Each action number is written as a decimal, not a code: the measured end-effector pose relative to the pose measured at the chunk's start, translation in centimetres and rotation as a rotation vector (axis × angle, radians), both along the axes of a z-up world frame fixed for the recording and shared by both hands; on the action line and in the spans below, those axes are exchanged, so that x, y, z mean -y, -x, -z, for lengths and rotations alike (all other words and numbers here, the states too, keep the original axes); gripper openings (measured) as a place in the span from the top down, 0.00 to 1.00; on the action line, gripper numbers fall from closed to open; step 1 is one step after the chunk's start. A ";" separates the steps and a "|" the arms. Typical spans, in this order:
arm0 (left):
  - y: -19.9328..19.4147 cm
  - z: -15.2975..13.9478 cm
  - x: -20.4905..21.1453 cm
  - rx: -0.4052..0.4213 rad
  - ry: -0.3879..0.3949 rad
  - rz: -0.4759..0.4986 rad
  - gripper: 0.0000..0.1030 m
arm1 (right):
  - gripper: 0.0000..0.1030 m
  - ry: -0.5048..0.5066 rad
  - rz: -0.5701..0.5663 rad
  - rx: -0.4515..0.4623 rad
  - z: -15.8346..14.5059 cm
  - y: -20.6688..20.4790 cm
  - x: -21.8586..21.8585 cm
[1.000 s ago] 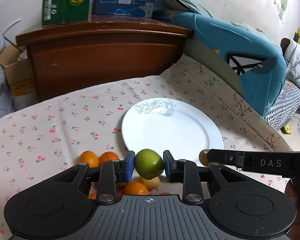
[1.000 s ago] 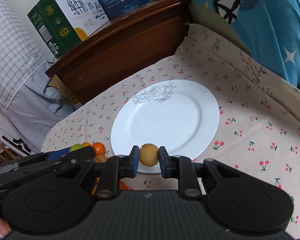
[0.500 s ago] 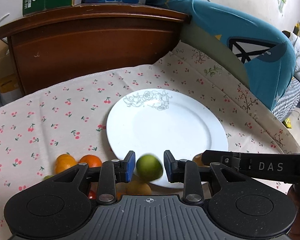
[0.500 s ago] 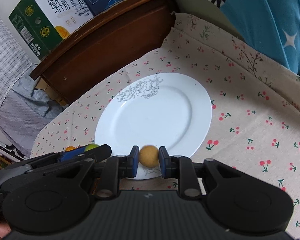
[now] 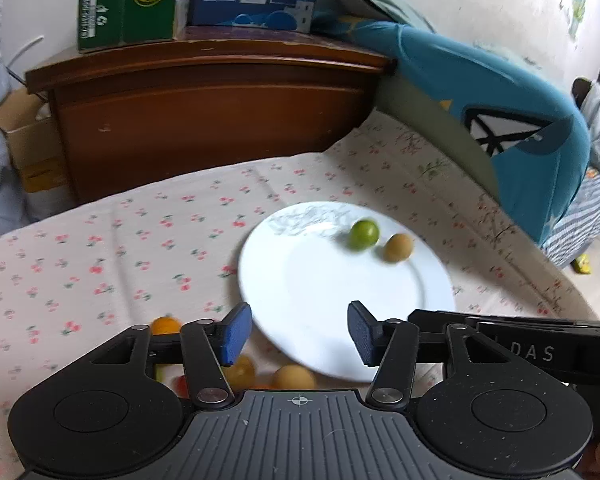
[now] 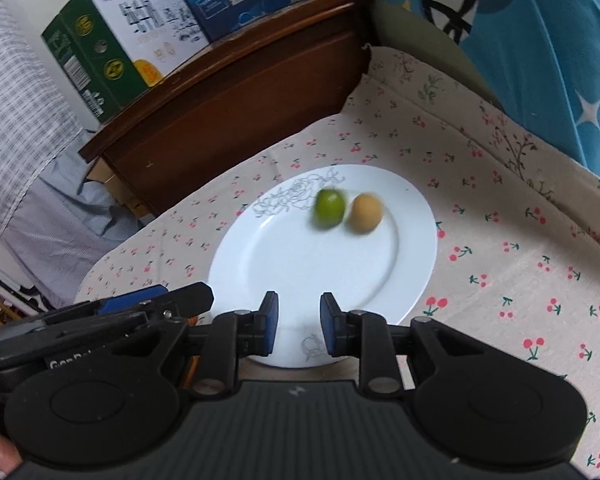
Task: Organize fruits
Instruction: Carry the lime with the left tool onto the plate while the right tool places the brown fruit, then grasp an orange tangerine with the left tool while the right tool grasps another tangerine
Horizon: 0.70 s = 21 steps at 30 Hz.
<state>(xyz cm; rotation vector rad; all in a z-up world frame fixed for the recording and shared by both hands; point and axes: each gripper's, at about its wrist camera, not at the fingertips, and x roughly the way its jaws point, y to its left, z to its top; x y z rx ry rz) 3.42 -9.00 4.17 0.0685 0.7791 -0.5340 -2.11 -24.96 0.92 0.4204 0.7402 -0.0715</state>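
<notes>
A green fruit and a yellow-brown fruit lie side by side on the far part of the white plate, both blurred. My left gripper hangs over the plate's near left rim with its jaws opening and nothing between them. My right gripper is over the near rim, its pads a narrow gap apart and empty. Each gripper shows at the other view's edge: the left one, the right one.
Several loose fruits lie on the cherry-print cloth below my left gripper, among them an orange one and yellow ones. A wooden cabinet with cartons stands behind. A blue cushion lies at the right.
The green fruit has left my left gripper and the yellow-brown fruit my right one; both now lie on the plate's far side. The left jaws have spread wider.
</notes>
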 end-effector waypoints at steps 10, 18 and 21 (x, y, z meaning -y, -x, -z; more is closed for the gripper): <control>1.1 -2.1 -4.1 -0.008 0.028 -0.083 0.31 | 0.74 0.029 -0.082 -0.006 -0.2 0.9 -1.7; 2.7 -2.5 -6.6 -0.004 0.006 -0.130 0.30 | 0.74 0.043 -0.135 -0.022 -0.1 1.4 -2.9; 3.5 -2.2 -7.2 -0.013 0.002 -0.143 0.30 | 0.74 0.041 -0.163 -0.025 -0.1 1.6 -3.4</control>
